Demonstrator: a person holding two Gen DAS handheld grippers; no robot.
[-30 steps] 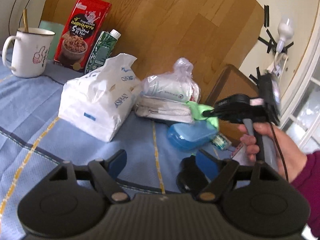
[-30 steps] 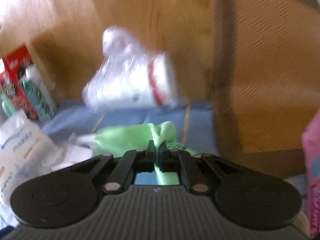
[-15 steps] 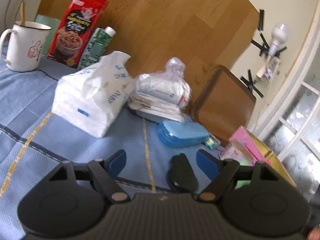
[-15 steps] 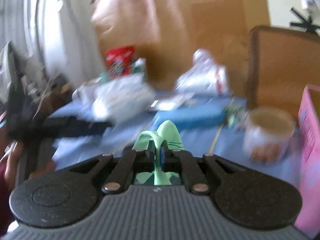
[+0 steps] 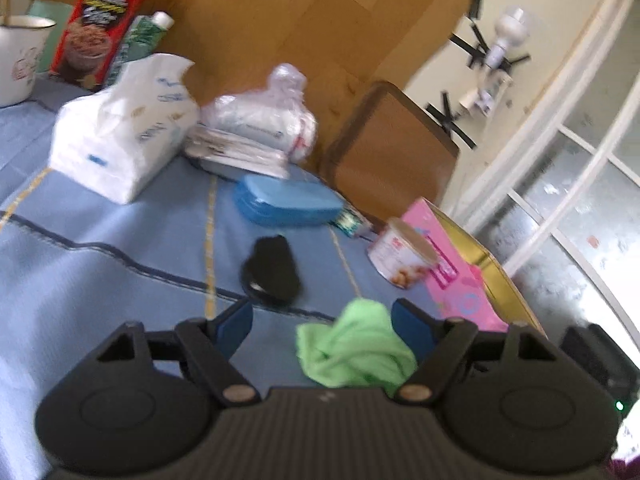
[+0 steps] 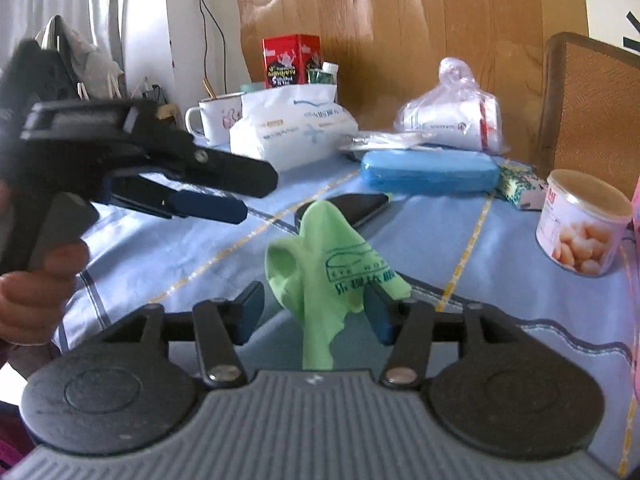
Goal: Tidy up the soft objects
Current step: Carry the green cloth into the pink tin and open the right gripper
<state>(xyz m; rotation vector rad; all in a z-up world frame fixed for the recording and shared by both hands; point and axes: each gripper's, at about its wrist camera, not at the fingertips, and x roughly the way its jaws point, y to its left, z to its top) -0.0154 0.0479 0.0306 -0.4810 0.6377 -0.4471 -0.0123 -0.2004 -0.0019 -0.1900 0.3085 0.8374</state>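
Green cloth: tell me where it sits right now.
In the right wrist view the green cloth stands crumpled on the blue tablecloth between the opening jaws of the right hand-held gripper, just in front of the black case.

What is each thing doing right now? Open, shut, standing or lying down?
Right gripper: jaws opening, green cloth between them.
Left gripper: open, empty.
Blue case: shut, lying flat.
Can: upright, lid on.
Tissue pack: torn open on top.
Mug: upright.

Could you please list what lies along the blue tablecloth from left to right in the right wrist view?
White enamel mug → white tissue pack → crumpled green cloth → blue plastic case → white tin can with a beige lid.
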